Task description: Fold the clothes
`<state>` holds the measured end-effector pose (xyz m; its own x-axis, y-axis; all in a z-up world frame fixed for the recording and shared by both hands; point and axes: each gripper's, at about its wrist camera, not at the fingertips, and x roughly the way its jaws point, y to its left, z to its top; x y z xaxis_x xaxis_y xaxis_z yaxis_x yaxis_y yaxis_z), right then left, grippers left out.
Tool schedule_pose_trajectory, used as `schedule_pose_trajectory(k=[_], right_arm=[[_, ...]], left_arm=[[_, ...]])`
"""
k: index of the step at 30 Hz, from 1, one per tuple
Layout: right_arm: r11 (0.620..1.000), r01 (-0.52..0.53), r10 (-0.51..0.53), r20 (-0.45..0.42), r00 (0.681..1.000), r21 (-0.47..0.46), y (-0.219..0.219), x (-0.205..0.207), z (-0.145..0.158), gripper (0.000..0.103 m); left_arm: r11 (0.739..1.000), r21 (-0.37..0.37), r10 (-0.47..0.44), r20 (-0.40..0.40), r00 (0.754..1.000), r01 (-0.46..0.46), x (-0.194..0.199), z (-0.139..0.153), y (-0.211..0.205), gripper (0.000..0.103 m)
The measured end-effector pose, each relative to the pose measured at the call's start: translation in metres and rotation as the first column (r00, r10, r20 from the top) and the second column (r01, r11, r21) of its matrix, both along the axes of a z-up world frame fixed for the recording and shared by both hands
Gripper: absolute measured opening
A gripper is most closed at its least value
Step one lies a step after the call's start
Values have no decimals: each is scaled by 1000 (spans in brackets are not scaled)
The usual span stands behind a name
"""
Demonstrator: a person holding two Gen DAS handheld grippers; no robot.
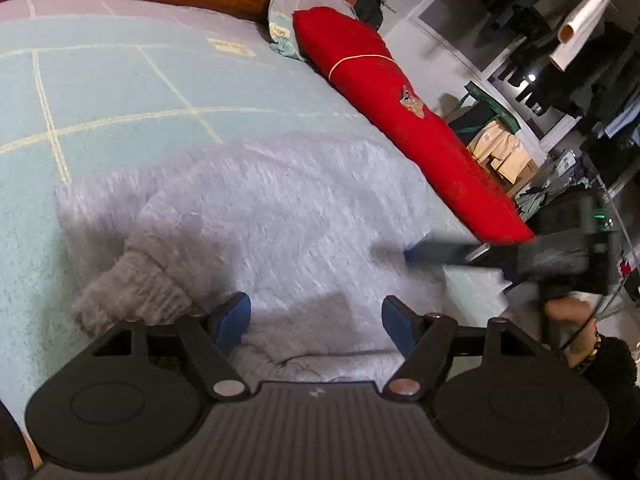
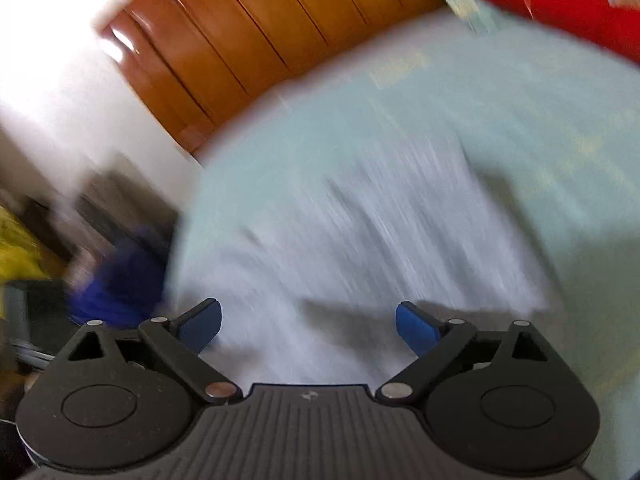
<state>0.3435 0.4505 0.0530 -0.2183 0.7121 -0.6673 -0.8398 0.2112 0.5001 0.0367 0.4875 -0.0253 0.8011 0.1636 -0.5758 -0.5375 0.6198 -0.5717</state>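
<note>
A fuzzy pale lilac-grey sweater (image 1: 256,208) lies spread on the bed, with its ribbed sleeve cuff (image 1: 132,292) bunched at the left. My left gripper (image 1: 316,326) hovers over the sweater's near edge, open, with nothing pinched between its blue pads. The right gripper (image 1: 448,254) reaches in from the right edge of the left wrist view, over the sweater's right side. In the blurred right wrist view the right gripper (image 2: 308,326) stands wide open above the same sweater (image 2: 352,248), with nothing between its fingers.
The bed has a light green checked cover (image 1: 120,92). A long red bolster (image 1: 400,112) lies along its right side and a wooden headboard (image 2: 256,36) stands at the far end. Boxes and hanging clothes (image 1: 560,92) crowd the room beyond. A hand (image 1: 568,320) holds the right gripper.
</note>
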Motion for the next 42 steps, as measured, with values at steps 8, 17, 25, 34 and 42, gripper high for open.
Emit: schedule_pose_trajectory(k=[8,17,25,34,42], right_arm=[[967,-41,-8,193,981,250,-27,16,57,103],[977,-15,70,-254,965,213,38,122,-13,103],[980,-46,146,-539,830,195,62,137,-50,103],[942,-38,232,-566,791,333,104,144,-48,103],[750,19,266,-328,906,661,54,151,-2,103]], left_arm=[[1000,-3,17,-42,999,-17,10,7,-1,73],[1000,-5,-29,25,999,29,66,13,8,74],[996,-86,-31,68,997,37,64,-19,23,75],[997,-67,-29,71,997,33,61,-11,18,75],[998,11,-55,59,997,54,78,8,16,75]])
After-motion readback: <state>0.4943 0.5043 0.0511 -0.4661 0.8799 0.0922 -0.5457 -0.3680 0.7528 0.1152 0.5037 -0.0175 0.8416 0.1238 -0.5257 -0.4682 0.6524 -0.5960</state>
